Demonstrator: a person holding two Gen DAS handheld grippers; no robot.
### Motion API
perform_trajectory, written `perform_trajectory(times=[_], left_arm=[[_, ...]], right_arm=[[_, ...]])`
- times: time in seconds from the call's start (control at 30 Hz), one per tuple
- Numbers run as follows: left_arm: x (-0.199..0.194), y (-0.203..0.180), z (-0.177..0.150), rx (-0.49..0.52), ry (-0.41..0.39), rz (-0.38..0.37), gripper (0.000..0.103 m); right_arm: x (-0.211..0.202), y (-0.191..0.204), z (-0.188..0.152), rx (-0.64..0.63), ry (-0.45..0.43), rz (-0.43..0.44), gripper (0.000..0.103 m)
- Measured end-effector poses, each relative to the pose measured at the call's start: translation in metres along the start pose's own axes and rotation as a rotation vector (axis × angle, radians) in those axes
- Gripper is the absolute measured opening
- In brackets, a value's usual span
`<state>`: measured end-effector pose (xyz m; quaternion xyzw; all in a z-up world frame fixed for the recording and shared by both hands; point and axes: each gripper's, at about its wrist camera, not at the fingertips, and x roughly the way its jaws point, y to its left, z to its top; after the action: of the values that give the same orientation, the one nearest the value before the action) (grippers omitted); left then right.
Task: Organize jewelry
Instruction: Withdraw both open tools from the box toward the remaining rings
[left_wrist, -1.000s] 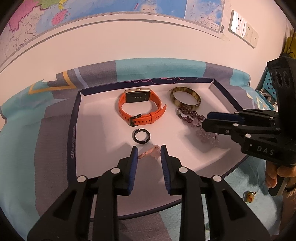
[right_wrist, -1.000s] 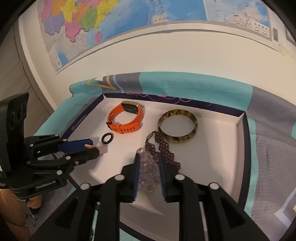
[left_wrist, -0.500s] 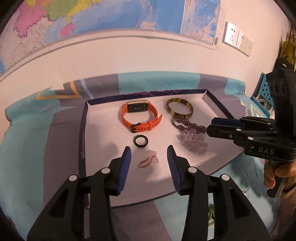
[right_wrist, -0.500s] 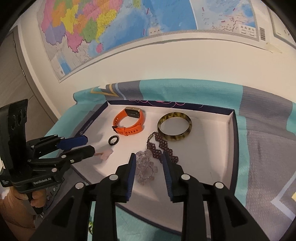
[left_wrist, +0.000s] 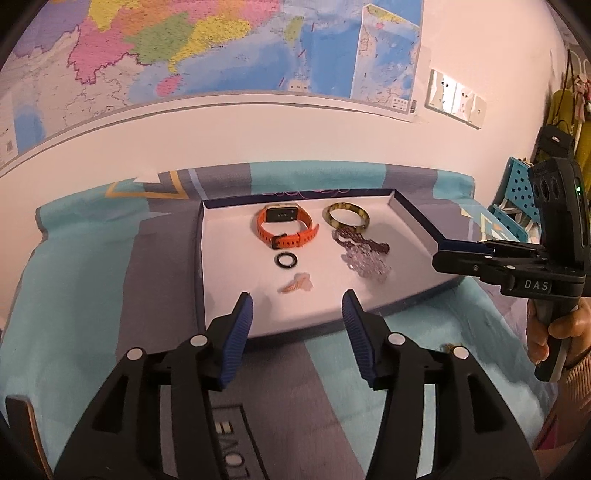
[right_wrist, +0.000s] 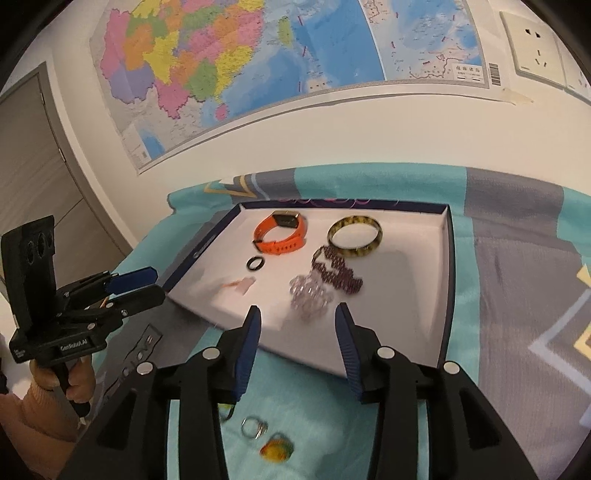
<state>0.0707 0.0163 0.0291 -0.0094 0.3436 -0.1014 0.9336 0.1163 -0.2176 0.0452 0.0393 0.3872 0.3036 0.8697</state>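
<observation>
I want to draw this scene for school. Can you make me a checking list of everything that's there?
Surface: patterned teal and grey cloth.
Job's things: white tray holds orange watch, bangle, black ring, dark chain, clear beads, pink piece.
Clutter: silver ring and yellow charm on the cloth, outside the tray.
Tools: left tool and right tool have just been opening; nothing between the jaws.
Cables: nothing seen.
Surroundings: wall map, sockets, door.
</observation>
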Motion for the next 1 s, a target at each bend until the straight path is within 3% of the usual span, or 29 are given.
perform_trajectory(times=[0.53, 1.0], left_arm=[[0.001, -0.023, -0.045, 0.018, 0.092, -0.082, 0.052], [0.014, -0.046, -0.061, 0.054, 0.160, -0.128, 0.052]], right_arm=[[-0.017, 0.005, -0.070, 0.049, 0.073, -0.012, 0.041], [-0.014, 0.019, -0.084, 0.014, 0.113, -0.045, 0.047]])
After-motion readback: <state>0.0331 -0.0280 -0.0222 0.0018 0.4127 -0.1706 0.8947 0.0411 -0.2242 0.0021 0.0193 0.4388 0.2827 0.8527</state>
